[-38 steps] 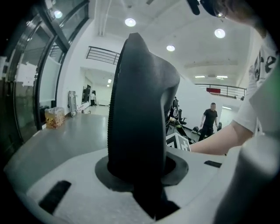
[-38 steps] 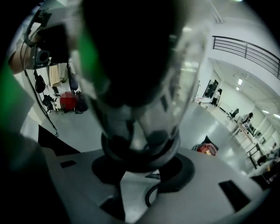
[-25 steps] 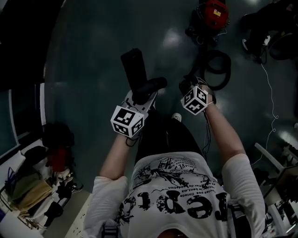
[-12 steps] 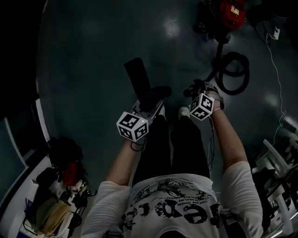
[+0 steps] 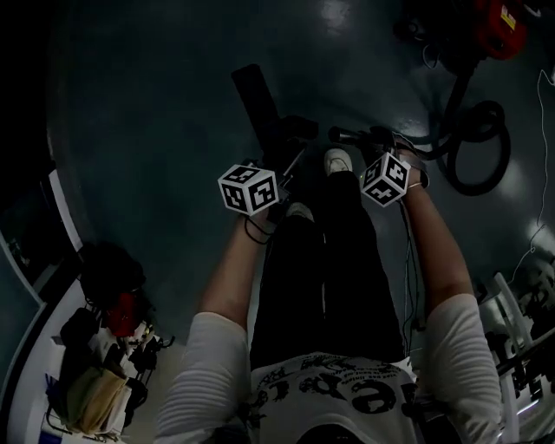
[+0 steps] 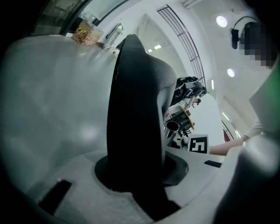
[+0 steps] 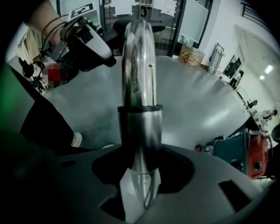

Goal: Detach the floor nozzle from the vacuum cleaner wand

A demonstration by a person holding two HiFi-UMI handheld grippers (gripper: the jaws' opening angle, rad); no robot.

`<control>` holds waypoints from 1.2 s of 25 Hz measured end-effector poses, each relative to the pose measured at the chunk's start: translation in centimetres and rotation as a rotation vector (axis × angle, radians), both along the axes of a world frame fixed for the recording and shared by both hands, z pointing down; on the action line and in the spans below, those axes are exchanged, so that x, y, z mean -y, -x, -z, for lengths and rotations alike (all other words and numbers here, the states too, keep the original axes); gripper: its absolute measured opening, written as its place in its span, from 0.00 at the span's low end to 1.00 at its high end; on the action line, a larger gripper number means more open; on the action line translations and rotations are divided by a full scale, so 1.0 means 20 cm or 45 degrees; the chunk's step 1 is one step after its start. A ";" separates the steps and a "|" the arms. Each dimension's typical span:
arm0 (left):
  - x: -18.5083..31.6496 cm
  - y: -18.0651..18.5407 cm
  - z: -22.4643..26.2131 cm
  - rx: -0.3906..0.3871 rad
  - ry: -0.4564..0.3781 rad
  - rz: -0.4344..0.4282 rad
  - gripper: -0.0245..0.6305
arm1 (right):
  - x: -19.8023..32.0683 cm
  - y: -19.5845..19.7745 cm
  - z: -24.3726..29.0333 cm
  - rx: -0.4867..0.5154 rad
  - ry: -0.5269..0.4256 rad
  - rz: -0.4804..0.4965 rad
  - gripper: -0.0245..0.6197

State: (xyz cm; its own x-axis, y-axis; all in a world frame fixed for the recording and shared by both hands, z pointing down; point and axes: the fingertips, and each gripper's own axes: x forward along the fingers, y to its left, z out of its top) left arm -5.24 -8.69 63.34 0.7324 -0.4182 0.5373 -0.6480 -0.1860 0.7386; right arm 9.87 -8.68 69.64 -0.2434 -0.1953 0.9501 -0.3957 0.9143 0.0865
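Your left gripper (image 6: 140,183) clamps the floor nozzle (image 6: 131,109); your right gripper (image 7: 140,192) grips the wand (image 7: 138,87); its open end faces the nozzle, apart.

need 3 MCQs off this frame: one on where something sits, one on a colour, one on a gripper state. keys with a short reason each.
1. In the head view, where is the red vacuum cleaner body?
A) top right corner
B) top left corner
C) bottom centre

2. What colour is the wand in the right gripper?
A) yellow
B) shiny silver
C) red

3. What is the left gripper doing?
A) open and empty
B) shut on a cloth
C) shut on the black floor nozzle

Answers:
1 A: its red shell sits at the picture's upper right edge.
2 B: the tube between the jaws is polished metal.
3 C: the left gripper view shows the jaws clamped on the nozzle's black neck.
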 end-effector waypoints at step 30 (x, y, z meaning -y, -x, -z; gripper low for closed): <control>0.16 0.33 -1.94 0.181 0.282 -0.128 0.20 | 0.08 0.19 -1.65 -0.007 0.194 0.057 0.31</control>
State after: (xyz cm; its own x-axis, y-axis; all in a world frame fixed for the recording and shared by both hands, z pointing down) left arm -11.91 -11.86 102.10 0.6753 -0.2081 0.7076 -0.7343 -0.0991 0.6716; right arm 6.15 -10.21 102.56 -0.2434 -0.0379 0.9692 -0.3541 0.9337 -0.0524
